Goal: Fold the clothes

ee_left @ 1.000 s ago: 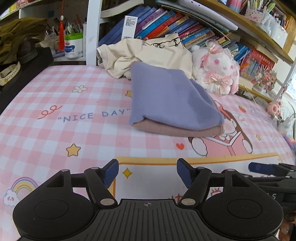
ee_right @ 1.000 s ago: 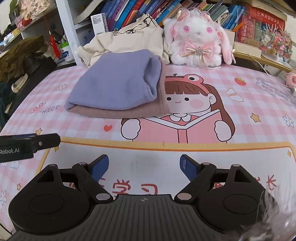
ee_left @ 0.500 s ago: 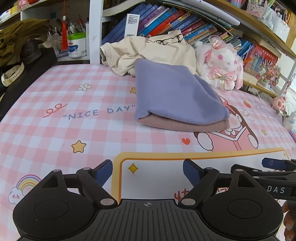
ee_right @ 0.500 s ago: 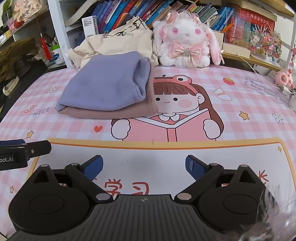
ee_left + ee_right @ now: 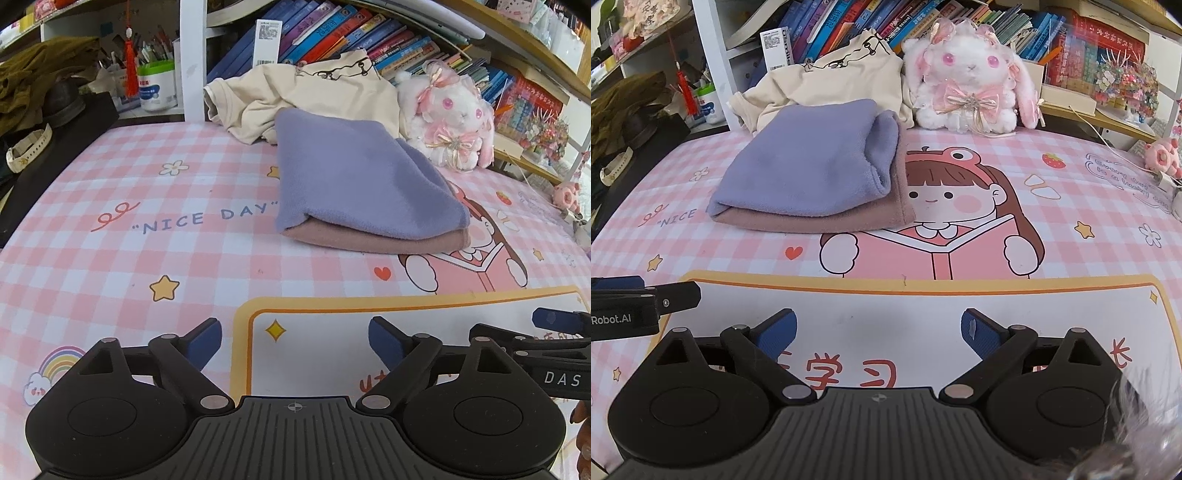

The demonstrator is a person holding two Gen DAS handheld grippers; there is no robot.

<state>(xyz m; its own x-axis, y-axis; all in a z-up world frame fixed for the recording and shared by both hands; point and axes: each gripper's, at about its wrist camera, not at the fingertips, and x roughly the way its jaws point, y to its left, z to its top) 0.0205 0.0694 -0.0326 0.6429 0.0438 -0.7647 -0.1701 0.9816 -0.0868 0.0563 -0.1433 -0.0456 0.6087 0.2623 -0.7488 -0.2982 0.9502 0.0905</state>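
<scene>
Both grippers — left gripper and right gripper — hover with fingers spread, empty; ahead lies the purple garment, folded on the pink garment, probably stacked to stay tidy.

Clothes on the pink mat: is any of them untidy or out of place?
Yes: the cream shirt lies crumpled against the books, unfolded, behind the folded purple cloth stacked on the pink one.
</scene>
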